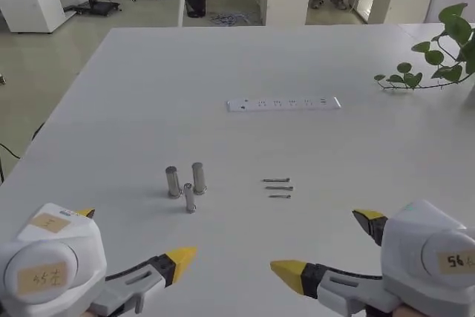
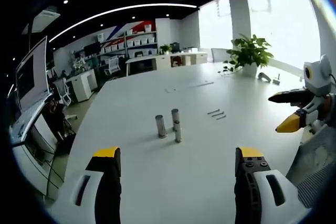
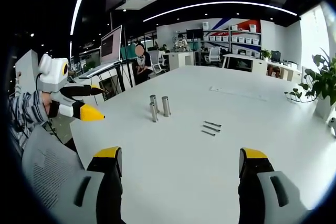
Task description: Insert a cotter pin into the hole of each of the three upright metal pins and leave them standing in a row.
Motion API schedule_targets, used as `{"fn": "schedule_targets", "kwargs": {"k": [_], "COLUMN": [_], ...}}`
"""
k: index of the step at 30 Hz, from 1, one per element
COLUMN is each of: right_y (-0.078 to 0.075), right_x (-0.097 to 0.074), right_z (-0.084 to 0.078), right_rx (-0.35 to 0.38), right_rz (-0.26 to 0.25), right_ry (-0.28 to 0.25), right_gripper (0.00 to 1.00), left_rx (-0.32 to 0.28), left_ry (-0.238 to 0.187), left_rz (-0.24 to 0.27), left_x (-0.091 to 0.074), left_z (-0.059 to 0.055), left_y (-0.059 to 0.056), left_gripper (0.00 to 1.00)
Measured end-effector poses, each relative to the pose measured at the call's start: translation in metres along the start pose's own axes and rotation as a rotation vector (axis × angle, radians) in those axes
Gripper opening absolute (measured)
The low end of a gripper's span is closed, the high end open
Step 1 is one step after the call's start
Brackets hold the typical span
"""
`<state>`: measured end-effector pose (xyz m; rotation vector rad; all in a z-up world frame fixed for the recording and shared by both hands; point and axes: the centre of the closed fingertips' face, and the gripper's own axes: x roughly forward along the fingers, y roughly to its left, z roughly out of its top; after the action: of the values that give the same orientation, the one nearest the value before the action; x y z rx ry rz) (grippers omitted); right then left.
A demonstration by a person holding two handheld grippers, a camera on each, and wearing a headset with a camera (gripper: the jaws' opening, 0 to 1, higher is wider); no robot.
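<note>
Since nothing is gripped yet, we hover left gripper [image 1: 133, 235] and right gripper [image 1: 326, 243] spread wide, short of the work; three metal pins [image 1: 185, 183] stand clustered, not rowed; cotter pins [image 1: 278, 188] lie parallel beside, easy picking.

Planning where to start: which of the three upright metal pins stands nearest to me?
The front pin, the shortest-looking one. It stands closer to you than the left rear pin and the right rear pin, which are side by side behind it.
</note>
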<state>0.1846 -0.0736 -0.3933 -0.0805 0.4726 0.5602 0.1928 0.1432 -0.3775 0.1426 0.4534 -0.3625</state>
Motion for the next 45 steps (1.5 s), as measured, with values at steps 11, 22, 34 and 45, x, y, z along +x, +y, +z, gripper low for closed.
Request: {"fn": "schedule_targets", "kwargs": {"k": [11, 22, 34, 45], "right_y": [0.001, 0.0, -0.004, -0.012], "right_x": [0.001, 0.005, 0.015, 0.022], "right_z": [0.002, 0.004, 0.003, 0.004], "right_rx": [0.0, 0.005, 0.03, 0.066], "right_rz": [0.005, 0.006, 0.026, 0.025], "right_ry": [-0.005, -0.009, -0.009, -0.006], "right_gripper": [0.91, 0.89, 0.85, 0.83], "left_rx": [-0.002, 0.023, 0.06, 0.12], "left_ry": [0.006, -0.001, -0.008, 0.02], "left_rz": [0.0, -0.027, -0.102, -0.157], "left_x": [0.001, 0.02, 0.066, 0.109], "left_z": [-0.004, -0.004, 0.001, -0.002], "left_y": [0.002, 0.005, 0.003, -0.001], "left_gripper": [0.84, 0.69, 0.45, 0.33]}}
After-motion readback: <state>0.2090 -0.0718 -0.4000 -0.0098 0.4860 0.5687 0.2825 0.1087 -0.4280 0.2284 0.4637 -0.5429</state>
